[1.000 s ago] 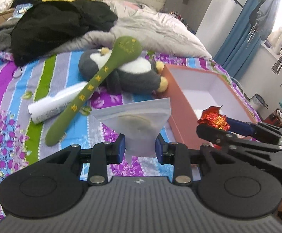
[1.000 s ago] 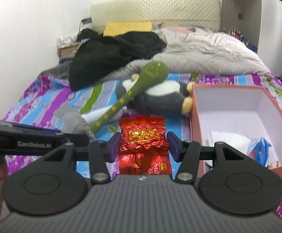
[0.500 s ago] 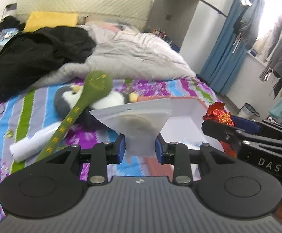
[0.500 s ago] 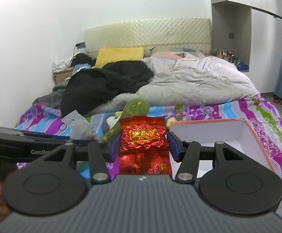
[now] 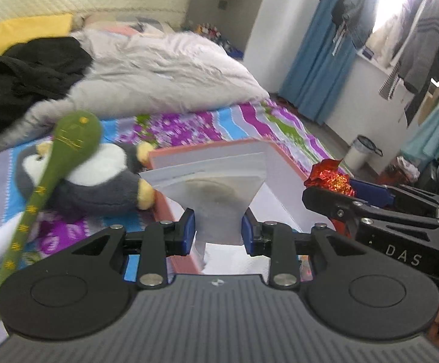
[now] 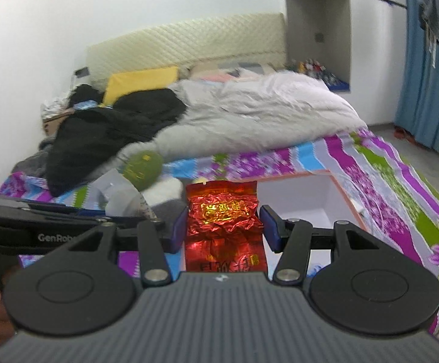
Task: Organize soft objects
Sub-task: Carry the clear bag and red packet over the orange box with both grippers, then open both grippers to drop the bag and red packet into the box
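Presently the left gripper (image 5: 218,230) clenches a white pouch (image 5: 210,192) at frame centre, over the open box (image 5: 171,155); the right gripper (image 6: 224,231) grips a red foil packet (image 6: 224,227); neither is boxed yet; the plush penguin (image 5: 98,178) and green plush spoon (image 5: 68,139) lie left, unsorted.

"DAS" on right gripper (image 5: 329,192); "GenRob" on left gripper (image 6: 146,220).

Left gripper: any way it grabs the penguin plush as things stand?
Probably not. The left gripper is shut on a white pouch, so nothing else fits between its fingers. The penguin plush lies uncovered except for a green plush stick across it.
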`<action>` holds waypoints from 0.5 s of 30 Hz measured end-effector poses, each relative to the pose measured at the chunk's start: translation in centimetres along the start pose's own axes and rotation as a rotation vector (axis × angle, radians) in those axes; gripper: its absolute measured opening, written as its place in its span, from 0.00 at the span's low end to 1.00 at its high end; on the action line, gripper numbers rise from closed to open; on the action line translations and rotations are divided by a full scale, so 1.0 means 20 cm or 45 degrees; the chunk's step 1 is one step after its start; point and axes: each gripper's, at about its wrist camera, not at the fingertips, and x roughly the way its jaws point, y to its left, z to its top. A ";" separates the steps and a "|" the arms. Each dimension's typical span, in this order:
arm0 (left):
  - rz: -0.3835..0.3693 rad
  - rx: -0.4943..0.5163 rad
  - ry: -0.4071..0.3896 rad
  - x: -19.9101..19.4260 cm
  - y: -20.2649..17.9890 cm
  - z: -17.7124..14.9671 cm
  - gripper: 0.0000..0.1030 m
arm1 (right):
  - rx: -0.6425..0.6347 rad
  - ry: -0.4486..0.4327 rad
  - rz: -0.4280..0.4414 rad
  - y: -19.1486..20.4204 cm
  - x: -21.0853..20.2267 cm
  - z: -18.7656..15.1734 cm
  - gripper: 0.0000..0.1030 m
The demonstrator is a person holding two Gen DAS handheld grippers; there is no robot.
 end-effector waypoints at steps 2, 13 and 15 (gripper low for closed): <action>-0.010 0.008 0.034 0.11 -0.02 0.01 0.35 | 0.022 0.032 -0.026 -0.07 0.06 -0.02 0.53; -0.040 0.018 0.266 0.74 -0.02 -0.03 0.35 | 0.155 0.318 -0.145 -0.37 0.47 -0.24 0.53; -0.042 0.025 0.309 0.84 -0.01 -0.05 0.36 | 0.185 0.366 -0.153 -0.41 0.53 -0.29 0.53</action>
